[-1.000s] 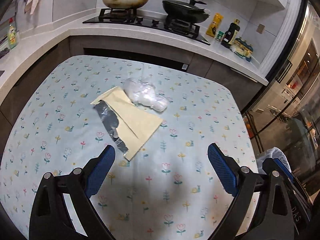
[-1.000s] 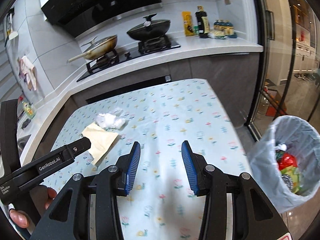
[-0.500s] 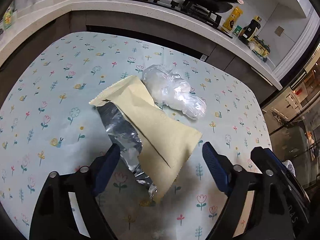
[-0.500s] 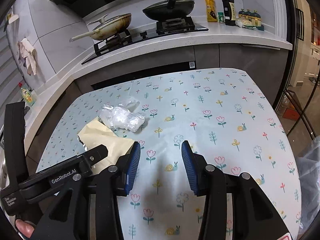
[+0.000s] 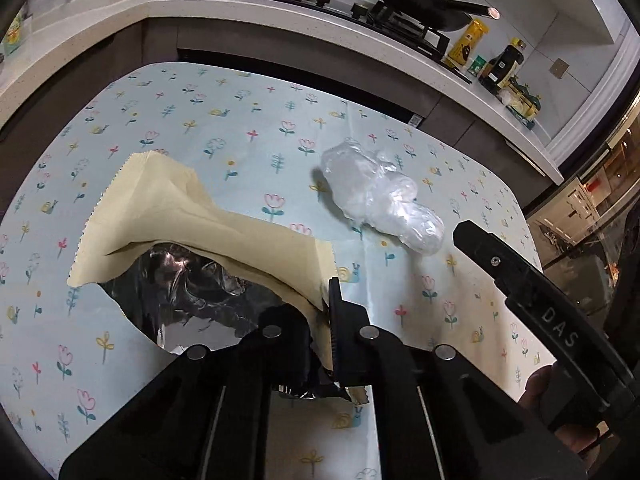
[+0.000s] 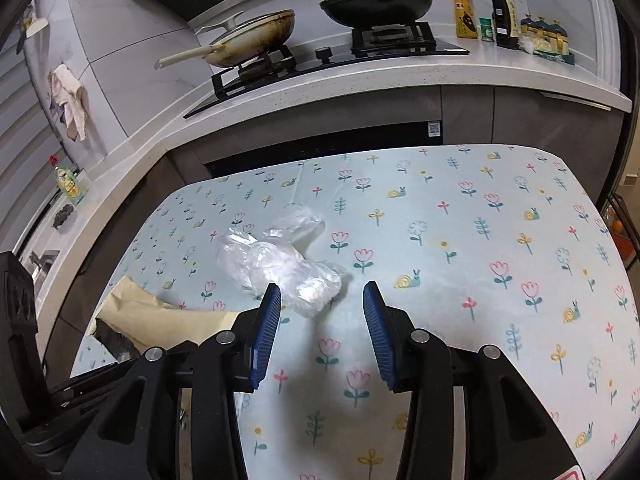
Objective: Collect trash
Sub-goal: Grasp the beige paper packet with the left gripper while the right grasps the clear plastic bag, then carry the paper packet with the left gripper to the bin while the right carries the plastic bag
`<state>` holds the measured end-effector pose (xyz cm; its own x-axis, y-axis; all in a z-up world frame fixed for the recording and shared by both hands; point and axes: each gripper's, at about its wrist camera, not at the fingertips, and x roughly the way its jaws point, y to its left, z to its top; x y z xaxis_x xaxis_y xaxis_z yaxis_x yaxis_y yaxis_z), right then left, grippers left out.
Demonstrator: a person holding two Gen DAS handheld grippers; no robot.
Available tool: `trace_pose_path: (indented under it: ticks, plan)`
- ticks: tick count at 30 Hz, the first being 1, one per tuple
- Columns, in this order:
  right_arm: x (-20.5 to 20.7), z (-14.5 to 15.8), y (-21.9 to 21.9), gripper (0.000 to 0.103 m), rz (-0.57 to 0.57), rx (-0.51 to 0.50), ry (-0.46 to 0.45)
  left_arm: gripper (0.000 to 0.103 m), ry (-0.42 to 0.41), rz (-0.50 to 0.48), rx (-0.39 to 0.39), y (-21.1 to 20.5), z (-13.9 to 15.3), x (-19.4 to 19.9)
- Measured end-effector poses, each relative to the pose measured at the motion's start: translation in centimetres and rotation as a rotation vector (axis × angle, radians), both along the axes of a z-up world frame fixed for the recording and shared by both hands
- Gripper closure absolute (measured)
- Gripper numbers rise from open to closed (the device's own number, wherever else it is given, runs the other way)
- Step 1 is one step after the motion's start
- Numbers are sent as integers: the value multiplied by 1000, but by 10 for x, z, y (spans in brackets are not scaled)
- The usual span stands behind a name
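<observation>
A torn yellow wrapper with a silver foil inside [image 5: 208, 224] lies on the floral tablecloth; it also shows in the right wrist view [image 6: 160, 314]. My left gripper [image 5: 324, 320] is shut on the wrapper's near corner. A crumpled clear plastic bag [image 5: 380, 196] lies to the wrapper's right; it also shows in the right wrist view [image 6: 280, 260]. My right gripper [image 6: 320, 320] is open and empty, with its left fingertip at the bag's near end. The right gripper's body shows in the left wrist view [image 5: 532, 300].
The table [image 6: 480, 260] has a rounded far edge next to a grey kitchen counter [image 6: 400, 72]. On the counter stand a stove with a frying pan [image 6: 248, 40] and a black wok [image 6: 376, 0], and several bottles [image 6: 502, 8] at the right.
My left gripper has moved forward and closed on the wrapper's near corner. My right gripper has moved forward and left, up to the plastic bag, still open.
</observation>
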<state>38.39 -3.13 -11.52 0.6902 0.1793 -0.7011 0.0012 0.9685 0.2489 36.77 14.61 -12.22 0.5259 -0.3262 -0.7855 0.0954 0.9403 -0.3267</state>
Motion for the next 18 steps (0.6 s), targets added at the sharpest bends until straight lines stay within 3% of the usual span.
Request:
trace_pose_path:
  ticks: [2, 8, 9, 10, 11, 18]
  plan:
    - [11, -6, 9, 48, 15, -16, 7, 96, 3, 17, 6, 8, -1, 2]
    - [32, -26, 23, 49, 34, -49, 52, 96, 14, 35, 22, 15, -6, 11]
    - [34, -29, 24, 56, 38, -49, 63, 96, 15, 36, 21, 15, -6, 12]
    - [34, -32, 24, 71, 40, -50, 73, 96, 15, 36, 23, 15, -7, 13]
    - [33, -33, 24, 77, 41, -51, 79, 96, 14, 37, 25, 14, -6, 14]
    - [2, -21, 13, 85, 18, -51, 61, 96, -6, 24, 37, 4, 8, 3]
